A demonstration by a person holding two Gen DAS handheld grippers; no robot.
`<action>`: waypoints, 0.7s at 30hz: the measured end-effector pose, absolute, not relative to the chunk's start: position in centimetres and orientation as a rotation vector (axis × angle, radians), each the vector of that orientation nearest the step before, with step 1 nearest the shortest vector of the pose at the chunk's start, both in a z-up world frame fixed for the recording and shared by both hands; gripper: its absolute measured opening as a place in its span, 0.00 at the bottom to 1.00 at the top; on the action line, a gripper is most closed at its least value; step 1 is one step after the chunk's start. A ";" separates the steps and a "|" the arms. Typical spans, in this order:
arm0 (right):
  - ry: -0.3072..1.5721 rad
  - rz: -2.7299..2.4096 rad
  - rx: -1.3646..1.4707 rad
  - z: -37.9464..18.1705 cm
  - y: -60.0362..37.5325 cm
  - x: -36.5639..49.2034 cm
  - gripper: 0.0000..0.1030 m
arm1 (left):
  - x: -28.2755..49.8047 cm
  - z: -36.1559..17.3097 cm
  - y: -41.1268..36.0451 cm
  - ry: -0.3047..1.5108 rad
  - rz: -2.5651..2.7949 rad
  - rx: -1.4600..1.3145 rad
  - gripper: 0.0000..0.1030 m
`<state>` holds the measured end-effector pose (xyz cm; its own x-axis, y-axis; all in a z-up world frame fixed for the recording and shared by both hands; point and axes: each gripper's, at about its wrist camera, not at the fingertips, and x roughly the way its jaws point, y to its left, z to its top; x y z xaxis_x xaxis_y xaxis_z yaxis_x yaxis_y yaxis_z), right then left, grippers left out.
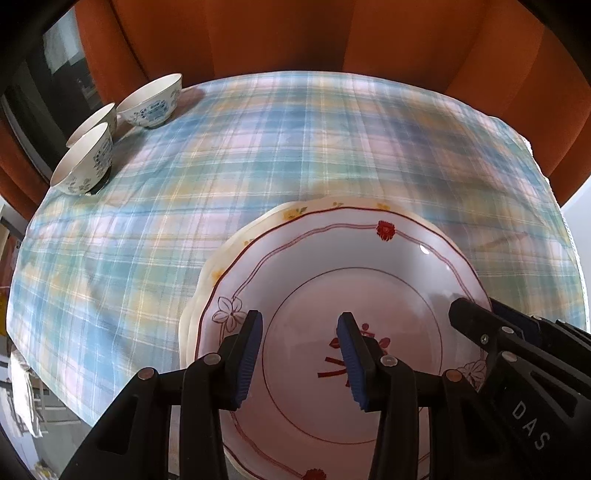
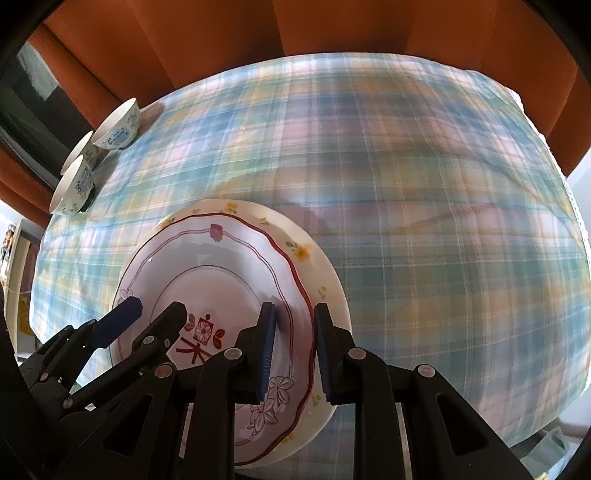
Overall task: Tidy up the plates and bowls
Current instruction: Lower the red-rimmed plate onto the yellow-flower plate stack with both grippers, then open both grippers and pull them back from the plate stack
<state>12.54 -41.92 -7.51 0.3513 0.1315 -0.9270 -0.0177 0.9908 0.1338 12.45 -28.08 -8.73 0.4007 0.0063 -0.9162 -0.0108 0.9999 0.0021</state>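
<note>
A white plate with red trim point(image 1: 369, 280) point(image 2: 229, 273) lies on top of a cream plate with yellow flowers point(image 1: 295, 216) point(image 2: 314, 266) near the table's front edge. My left gripper point(image 1: 301, 360) is open above the top plate's middle. My right gripper point(image 2: 293, 347) is open with one jaw on each side of the plates' right rim; I cannot tell if it touches. It shows in the left wrist view point(image 1: 495, 325). Three blue-patterned bowls point(image 1: 151, 101) point(image 2: 116, 127) stand at the far left corner.
A blue plaid tablecloth point(image 1: 295, 147) point(image 2: 424, 221) covers the table. Orange curtains point(image 1: 369, 33) point(image 2: 332, 26) hang behind it. A dark window point(image 1: 48, 74) is at the left.
</note>
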 end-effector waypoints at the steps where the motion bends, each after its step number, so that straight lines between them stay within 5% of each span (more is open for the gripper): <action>1: 1.206 0.099 0.101 -7.5 -41.9 12.5 0.24 | 12.4 -8.7 -28.0 1.160 0.013 -0.006 0.43; 10: 1.192 0.116 0.067 -7.4 -41.6 12.3 0.33 | 11.6 -7.4 -27.3 1.114 0.038 0.001 0.58; 17: 1.173 0.052 0.064 -7.0 -42.1 12.0 0.64 | 11.3 -7.1 -25.0 1.110 0.060 -0.026 0.74; 21: 1.140 0.034 0.052 -6.0 -41.2 11.7 0.67 | 11.1 -6.7 -23.8 1.100 0.043 -0.032 0.75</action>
<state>11.67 -41.20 -6.04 0.4172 0.0533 -0.9073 -0.0003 0.9983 0.0585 11.15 -23.85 -6.70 0.4531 0.0193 -0.8912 -0.0506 0.9987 -0.0041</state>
